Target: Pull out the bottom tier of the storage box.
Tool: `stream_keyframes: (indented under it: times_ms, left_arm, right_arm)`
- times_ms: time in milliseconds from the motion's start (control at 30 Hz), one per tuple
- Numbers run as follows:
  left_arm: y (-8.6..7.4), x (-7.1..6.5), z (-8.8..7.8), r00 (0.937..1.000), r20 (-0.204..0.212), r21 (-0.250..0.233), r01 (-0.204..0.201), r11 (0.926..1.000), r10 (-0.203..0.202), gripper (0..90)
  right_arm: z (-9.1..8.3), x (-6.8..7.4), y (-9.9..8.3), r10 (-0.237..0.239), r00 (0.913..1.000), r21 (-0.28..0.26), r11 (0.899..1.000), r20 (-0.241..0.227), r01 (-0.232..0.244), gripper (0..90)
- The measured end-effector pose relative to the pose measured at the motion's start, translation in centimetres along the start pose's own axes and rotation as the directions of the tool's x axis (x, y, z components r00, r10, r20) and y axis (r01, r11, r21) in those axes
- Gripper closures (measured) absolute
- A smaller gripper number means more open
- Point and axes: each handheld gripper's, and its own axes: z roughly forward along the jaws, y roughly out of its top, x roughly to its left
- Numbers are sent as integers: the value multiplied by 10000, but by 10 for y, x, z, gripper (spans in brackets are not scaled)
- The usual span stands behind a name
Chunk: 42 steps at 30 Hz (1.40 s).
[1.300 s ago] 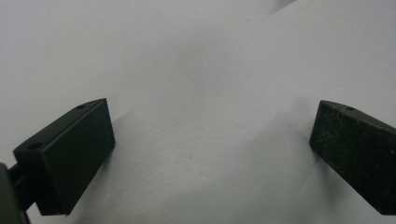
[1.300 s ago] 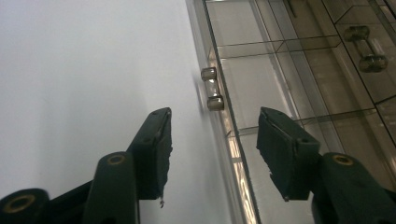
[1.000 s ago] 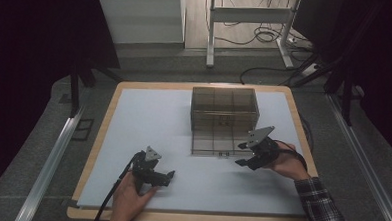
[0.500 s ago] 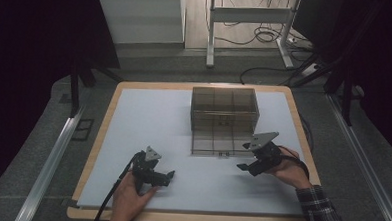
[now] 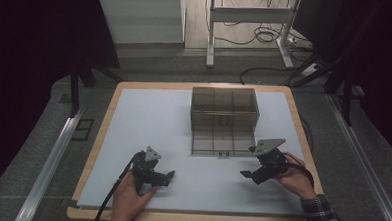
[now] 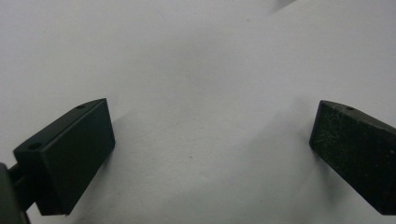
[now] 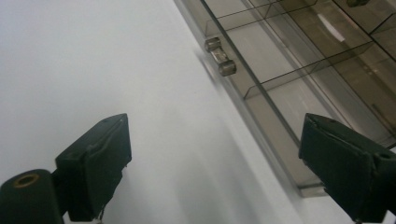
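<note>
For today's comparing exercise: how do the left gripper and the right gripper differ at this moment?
The left gripper lies low over bare white table; the right gripper sits beside the clear compartment box, whose lid lies open flat. The right gripper's jaws have just been opening. Both stand open, holding nothing.

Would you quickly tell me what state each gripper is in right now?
Left gripper: open, holding nothing.
Right gripper: open, jaws just opening, nothing between them.

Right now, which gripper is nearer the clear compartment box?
Right. The right gripper sits just off the box's near right corner, jaws open and empty. The left gripper rests farther away, near the mat's front left.
</note>
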Motion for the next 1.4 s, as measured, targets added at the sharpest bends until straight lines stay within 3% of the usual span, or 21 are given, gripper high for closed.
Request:
stream_keyframes:
  times_ms: [767,1400]
  left_arm:
    - [0,0,0,10000,1,-6,4,10000,-4,0]
    - [0,0,0,10000,0,-8,1,10000,-1,0]
  right_arm:
    - [-18,13,-32,932,9941,-322,9953,559,-915,62]
    - [-11,19,-69,1812,9801,-111,9834,808,-1809,51]
